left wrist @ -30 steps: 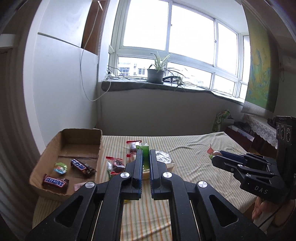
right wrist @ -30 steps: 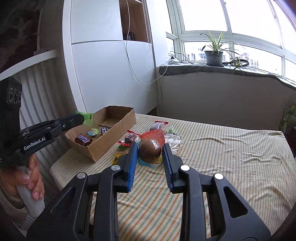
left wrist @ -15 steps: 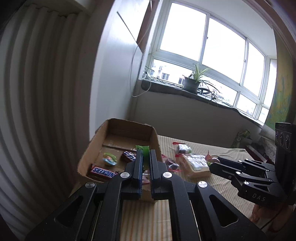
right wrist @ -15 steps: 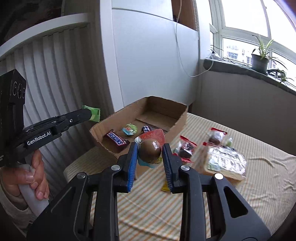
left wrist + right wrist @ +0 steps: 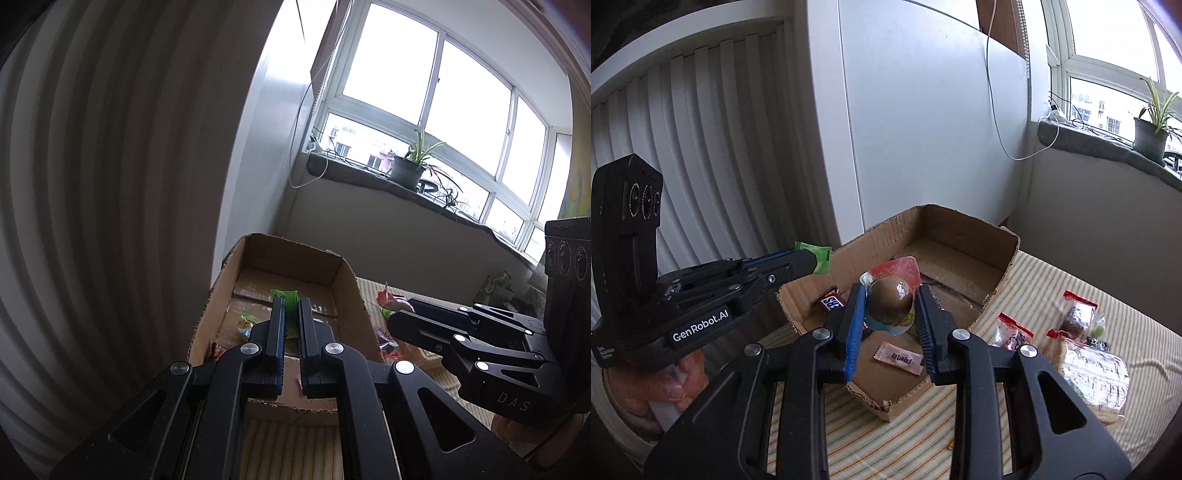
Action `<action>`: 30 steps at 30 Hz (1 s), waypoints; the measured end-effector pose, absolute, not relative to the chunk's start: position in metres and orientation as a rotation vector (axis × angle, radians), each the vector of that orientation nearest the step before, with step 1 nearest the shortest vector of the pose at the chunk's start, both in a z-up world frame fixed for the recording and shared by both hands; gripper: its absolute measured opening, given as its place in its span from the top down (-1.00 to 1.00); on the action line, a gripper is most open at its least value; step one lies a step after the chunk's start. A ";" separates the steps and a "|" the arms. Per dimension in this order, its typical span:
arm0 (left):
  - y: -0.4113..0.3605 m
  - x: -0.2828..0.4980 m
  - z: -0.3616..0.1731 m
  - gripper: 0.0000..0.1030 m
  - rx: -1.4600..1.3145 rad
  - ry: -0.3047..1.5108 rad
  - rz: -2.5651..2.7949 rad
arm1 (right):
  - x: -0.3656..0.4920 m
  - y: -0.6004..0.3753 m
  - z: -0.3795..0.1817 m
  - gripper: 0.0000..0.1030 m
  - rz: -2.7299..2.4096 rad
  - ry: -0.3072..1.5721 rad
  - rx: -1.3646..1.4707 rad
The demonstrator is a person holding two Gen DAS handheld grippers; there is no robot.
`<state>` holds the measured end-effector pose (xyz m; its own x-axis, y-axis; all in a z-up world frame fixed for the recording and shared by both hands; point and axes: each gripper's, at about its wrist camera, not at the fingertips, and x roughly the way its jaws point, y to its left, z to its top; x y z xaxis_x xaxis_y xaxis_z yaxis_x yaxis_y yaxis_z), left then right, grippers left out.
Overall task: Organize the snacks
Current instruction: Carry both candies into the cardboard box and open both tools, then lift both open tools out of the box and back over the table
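Striped tablecloth [image 5: 1052,291] spread over the table, with an open cardboard box [image 5: 971,229] at the corner nearest the white ribbed wall. Inside the box already: a Snickers bar [image 5: 833,303] against the near-left wall, a pale pink sachet [image 5: 898,358] flat on the floor, and, in the left wrist view, a small bright wrapper [image 5: 246,324] partly hidden behind the fingers. Much of the floor toward the far end bare. Outside, on the cloth to the right of the box: a large clear bag [image 5: 1095,373], two red-topped packets [image 5: 1012,332] [image 5: 1078,314], and something small and green beside the farther one, too blurred to name. Right gripper [image 5: 891,306] clamped on a brown egg-shaped snack [image 5: 889,301] with a red foil tab, held above the near part of the box. Left gripper [image 5: 291,317] nearly closed, pinching a thin green packet [image 5: 285,297], also poised above the box interior in its own view, though in the right wrist view only at the box's left wall. Judged roughly halfway: a few sweets boxed, two more in hand and seemingly ready to drop, several bags left on the cloth to collect.
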<state>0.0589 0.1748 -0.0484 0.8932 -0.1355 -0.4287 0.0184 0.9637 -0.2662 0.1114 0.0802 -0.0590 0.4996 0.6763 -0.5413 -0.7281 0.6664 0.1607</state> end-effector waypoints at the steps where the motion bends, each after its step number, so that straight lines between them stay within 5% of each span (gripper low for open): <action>1: 0.176 0.062 -0.051 0.91 -0.261 0.469 -0.081 | 0.115 0.082 -0.064 0.43 0.853 0.623 -0.089; 2: 0.176 0.065 -0.054 0.90 -0.264 0.479 -0.081 | 0.118 0.084 -0.069 0.42 0.852 0.635 -0.086; 4: 0.177 0.071 -0.061 0.90 -0.274 0.504 -0.080 | 0.127 0.088 -0.081 0.02 0.849 0.680 -0.084; 6: 0.179 0.078 -0.069 0.82 -0.276 0.540 -0.066 | 0.130 0.089 -0.091 -0.06 0.829 0.706 -0.091; 7: 0.180 0.080 -0.073 0.58 -0.279 0.555 -0.045 | 0.130 0.086 -0.094 -0.06 0.826 0.708 -0.089; 8: 0.182 0.081 -0.077 0.05 -0.289 0.569 -0.021 | 0.129 0.083 -0.095 -0.06 0.824 0.709 -0.086; 10: 0.188 0.076 -0.081 -0.35 -0.328 0.559 0.019 | 0.124 0.076 -0.096 -0.07 0.813 0.707 -0.078; 30: 0.174 0.030 -0.048 -0.35 -0.326 0.494 0.033 | 0.078 0.039 -0.062 -0.18 0.799 0.627 -0.057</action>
<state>0.0301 0.1736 -0.0484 0.8808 -0.0472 -0.4711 -0.1091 0.9479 -0.2991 0.0777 0.0387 -0.0617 0.5272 0.6515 -0.5455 -0.6844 0.7061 0.1819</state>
